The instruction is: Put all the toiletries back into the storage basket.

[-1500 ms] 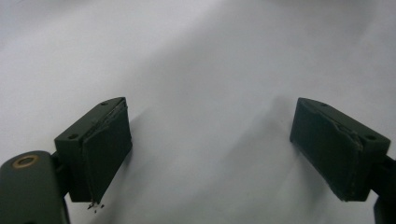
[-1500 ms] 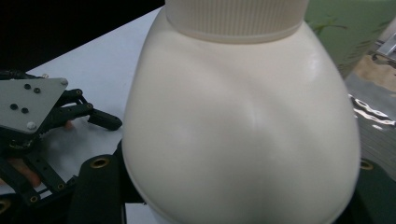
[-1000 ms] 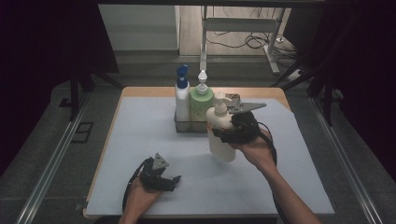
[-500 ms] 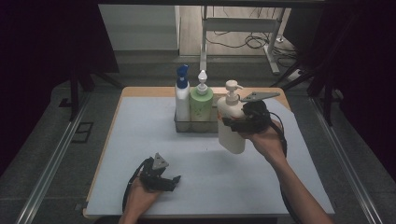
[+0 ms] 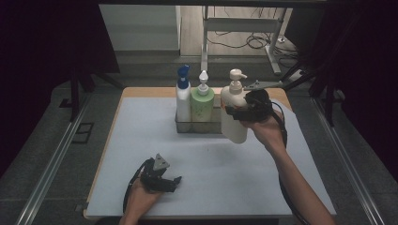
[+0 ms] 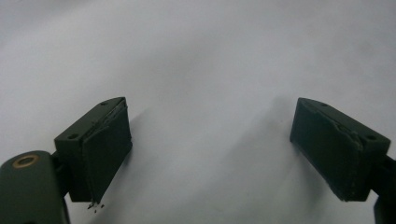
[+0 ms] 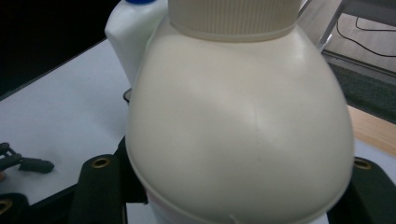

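My right gripper (image 5: 237, 112) is shut on a cream pump bottle (image 5: 234, 112), held upright above the white mat just right of a wire rack (image 5: 199, 125). In the right gripper view the cream pump bottle (image 7: 238, 121) bulges between the two black jaws. The rack holds a white bottle with a blue cap (image 5: 183, 98) and a green pump bottle (image 5: 202, 103). My left gripper (image 5: 173, 180) rests on the mat near the front edge. In the left gripper view its jaws stand wide apart, the left gripper (image 6: 210, 158) open with nothing between them.
The white mat (image 5: 141, 136) covers a wooden table (image 5: 136, 92). Dark floor and metal rails flank both sides. A metal stand and cables (image 5: 244, 42) lie behind the table. In the right gripper view the blue-capped bottle (image 7: 126, 32) stands behind the cream one.
My right gripper has carried the cream bottle up and to the right, beside the rack's right end. The left gripper has stayed put.
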Available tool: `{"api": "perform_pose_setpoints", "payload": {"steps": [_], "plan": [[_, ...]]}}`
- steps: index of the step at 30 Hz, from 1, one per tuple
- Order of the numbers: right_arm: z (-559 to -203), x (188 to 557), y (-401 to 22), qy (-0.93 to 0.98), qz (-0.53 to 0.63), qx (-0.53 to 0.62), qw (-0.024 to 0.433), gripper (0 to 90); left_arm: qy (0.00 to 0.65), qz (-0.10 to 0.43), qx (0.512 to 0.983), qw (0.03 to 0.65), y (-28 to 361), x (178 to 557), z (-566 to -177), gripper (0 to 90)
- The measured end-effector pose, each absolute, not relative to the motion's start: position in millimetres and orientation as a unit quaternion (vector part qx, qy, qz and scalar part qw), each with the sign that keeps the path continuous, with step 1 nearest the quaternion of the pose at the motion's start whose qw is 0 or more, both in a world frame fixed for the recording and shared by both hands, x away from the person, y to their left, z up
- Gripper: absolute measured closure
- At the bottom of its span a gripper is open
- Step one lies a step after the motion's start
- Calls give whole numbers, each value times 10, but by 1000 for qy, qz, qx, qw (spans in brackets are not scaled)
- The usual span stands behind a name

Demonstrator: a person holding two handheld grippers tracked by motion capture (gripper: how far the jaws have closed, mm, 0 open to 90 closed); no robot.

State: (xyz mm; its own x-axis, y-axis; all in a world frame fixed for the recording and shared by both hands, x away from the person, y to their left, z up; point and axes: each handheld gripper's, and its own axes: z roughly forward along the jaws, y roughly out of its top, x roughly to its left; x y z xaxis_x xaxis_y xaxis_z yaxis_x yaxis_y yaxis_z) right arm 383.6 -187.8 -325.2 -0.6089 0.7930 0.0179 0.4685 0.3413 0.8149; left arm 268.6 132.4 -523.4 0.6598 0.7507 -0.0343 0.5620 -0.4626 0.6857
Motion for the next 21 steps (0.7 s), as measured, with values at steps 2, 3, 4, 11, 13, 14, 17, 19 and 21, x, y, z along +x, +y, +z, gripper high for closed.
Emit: {"api": "perform_pose_setpoints", "payload": {"steps": [2, 3, 4, 11, 13, 14, 17, 19, 21], "plan": [[-3245, 3880, -1876, 793, 415, 400, 199, 373, 389, 138, 844, 342, 1324, 2686, -5234, 122], [-3243, 3896, -1876, 792, 415, 401, 201, 373, 389, 138, 844, 342, 1324, 2687, -5234, 122], [-3239, 3921, -1875, 791, 415, 402, 203, 373, 389, 138, 844, 342, 1324, 2686, -5234, 122], [-3229, 4053, -1862, 783, 417, 410, 211, 373, 388, 138, 844, 343, 1325, 2688, -5235, 122], [-3232, 4092, -1857, 781, 417, 412, 213, 373, 388, 139, 845, 342, 1325, 2688, -5234, 122], [-3234, 4107, -1855, 781, 417, 413, 215, 373, 388, 138, 844, 343, 1325, 2688, -5235, 122], [-3239, 4168, -1850, 778, 418, 417, 216, 373, 388, 138, 844, 343, 1325, 2688, -5234, 122], [-3247, 4201, -1846, 776, 418, 419, 219, 373, 387, 138, 845, 342, 1326, 2689, -5234, 122], [-3257, 4247, -1840, 774, 418, 421, 221, 373, 387, 138, 845, 342, 1326, 2689, -5234, 122]]}}
